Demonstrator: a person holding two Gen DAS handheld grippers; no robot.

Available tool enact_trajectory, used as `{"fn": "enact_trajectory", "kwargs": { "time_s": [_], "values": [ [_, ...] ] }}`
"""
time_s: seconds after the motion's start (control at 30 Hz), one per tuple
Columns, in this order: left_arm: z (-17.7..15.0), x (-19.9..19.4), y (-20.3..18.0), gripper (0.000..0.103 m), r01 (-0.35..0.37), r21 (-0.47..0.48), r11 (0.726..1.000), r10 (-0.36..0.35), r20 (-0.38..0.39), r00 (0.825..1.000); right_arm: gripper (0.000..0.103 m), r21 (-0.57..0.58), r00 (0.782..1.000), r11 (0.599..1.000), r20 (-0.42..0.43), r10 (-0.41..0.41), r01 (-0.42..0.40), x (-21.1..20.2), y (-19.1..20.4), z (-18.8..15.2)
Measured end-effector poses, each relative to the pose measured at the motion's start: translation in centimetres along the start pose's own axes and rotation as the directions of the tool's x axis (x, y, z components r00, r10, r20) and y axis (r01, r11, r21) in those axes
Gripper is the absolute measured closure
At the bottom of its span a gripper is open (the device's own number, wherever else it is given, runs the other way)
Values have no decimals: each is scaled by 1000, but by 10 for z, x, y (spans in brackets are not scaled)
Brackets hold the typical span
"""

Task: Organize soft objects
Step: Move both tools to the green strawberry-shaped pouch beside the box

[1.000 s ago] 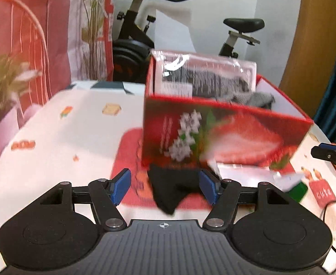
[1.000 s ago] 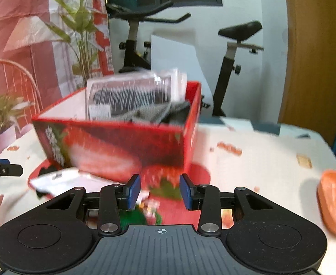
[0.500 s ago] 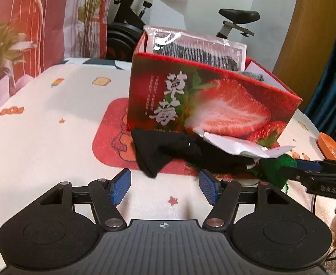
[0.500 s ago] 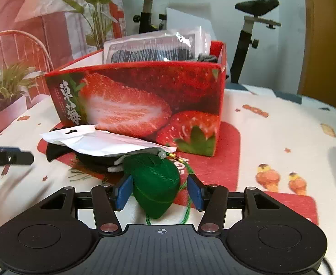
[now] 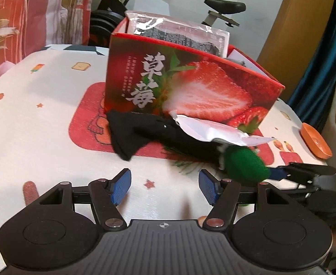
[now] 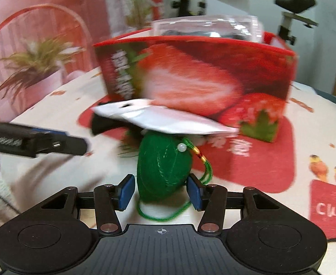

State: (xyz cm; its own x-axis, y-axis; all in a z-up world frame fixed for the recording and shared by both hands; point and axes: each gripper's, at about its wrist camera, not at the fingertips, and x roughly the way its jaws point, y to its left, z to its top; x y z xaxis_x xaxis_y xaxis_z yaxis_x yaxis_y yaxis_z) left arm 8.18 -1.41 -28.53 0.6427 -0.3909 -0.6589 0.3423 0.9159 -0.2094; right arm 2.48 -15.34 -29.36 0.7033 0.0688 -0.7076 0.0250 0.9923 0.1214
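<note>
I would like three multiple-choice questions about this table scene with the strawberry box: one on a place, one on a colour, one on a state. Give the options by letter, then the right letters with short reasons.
1. Where does the black cloth lie?
A. inside the box
B. on the table in front of the box
C. on the orange dish

2. What colour is the stuffed pouch between the right gripper's fingers?
A. green
B. yellow
C. blue

3. How does the left gripper stand?
A. shut on the black cloth
B. shut on the white bag
C. open, with nothing between its fingers

Answers:
1 B: the cloth lies on the red mat at the foot of the strawberry box, partly under the white bag.
2 A: the pouch and its cord are green.
3 C: only the tablecloth shows between its blue pads.
</note>
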Motion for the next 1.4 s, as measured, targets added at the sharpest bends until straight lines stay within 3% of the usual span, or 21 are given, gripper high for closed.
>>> {"fn": "enact_trajectory", "kwargs": {
  "time_s": [0.2,0.4,0.57,0.7,0.9,0.97,1.07,1.2,1.4],
  "values": [
    [-1,0,-1,36,31,-22,999,-31,-5,1000,56,-70,999,996,-4,50,-50,-2,24,-2],
    [5,5,-9,36,100,-9,995,-100,-16,995,56,14,998,999,51,34,-35,-24,14,0],
    [10,12,-17,36,152,-7,988,-152,-32,988,52,18,994,1000,106,-13,11,-33,7,-1],
    [10,21,-22,36,178,-24,984,-179,-51,982,41,41,997,999,82,-8,5,-23,-1,-7],
    [8,37,-23,38,229,-98,968,-236,-67,969,41,33,996,999,88,11,-14,-12,3,-12],
    [6,42,-25,45,236,-102,966,-244,-76,967,41,14,996,1000,92,11,-12,-10,5,-13],
    [2,47,-28,47,244,-92,965,-252,-89,964,42,5,996,1000,92,22,-22,-8,5,-13],
    [-2,49,-29,49,257,-84,963,-264,-83,961,56,12,995,999,89,39,-40,-5,4,-13],
    [-1,46,-31,50,257,-72,964,-261,-69,963,59,-9,992,999,117,50,-49,-13,9,-8]
  ]
}}
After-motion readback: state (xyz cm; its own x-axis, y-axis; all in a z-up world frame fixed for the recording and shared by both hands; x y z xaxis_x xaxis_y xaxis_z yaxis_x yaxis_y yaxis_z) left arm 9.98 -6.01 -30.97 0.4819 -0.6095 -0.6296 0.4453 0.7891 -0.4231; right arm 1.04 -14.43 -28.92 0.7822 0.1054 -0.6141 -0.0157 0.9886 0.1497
